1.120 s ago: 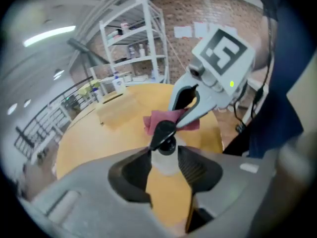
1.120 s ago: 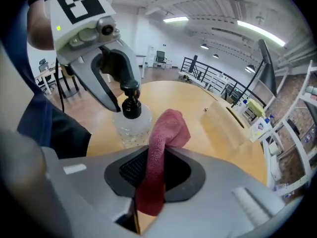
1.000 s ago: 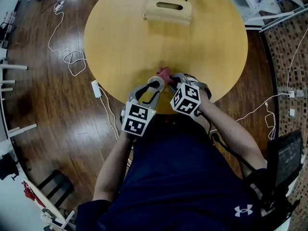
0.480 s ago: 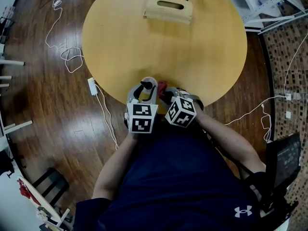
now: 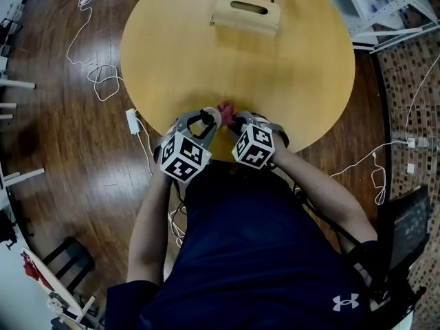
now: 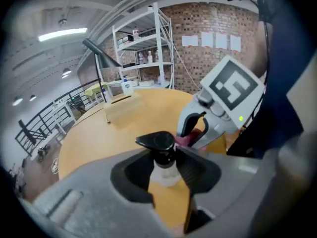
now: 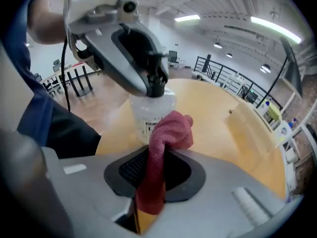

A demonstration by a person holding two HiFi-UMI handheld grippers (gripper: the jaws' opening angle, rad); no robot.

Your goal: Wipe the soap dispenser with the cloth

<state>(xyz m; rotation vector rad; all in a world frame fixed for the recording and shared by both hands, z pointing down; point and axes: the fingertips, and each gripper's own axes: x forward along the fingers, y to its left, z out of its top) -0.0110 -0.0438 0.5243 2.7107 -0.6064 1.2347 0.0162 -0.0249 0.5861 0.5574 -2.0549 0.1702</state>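
Left gripper (image 6: 166,158) clamped on the soap dispenser (image 6: 163,172): both pads sit against the black pump neck, just under the spout, with the clear bottle below them. Jaws have just been closing, the neck between them. Seen from the right gripper view, the same gripper (image 7: 151,81) comes down over the dispenser (image 7: 148,114) from above and grips only the black top.

Right gripper (image 7: 153,167) shut on the red cloth (image 7: 168,130):
- one end of the cloth is pinched between the pads, the rest bunches out past the fingertips
- the bunched end touches the side of the bottle, straight ahead of the jaws
- a loose tail hangs down behind the pads

Head view: left gripper (image 5: 210,117) and right gripper (image 5: 237,121) are close together, tips angled toward each other, cloth (image 5: 225,107) showing between and just beyond them. Both work at the near edge of the round table (image 5: 289,67). Bottle's base is hidden; cannot tell if it rests on the table.

Well beyond both grippers, at the far side of the table, stands a wooden box (image 5: 245,16). Off to the left gripper's side, cables (image 5: 103,88) lie on the floor (image 5: 62,157)
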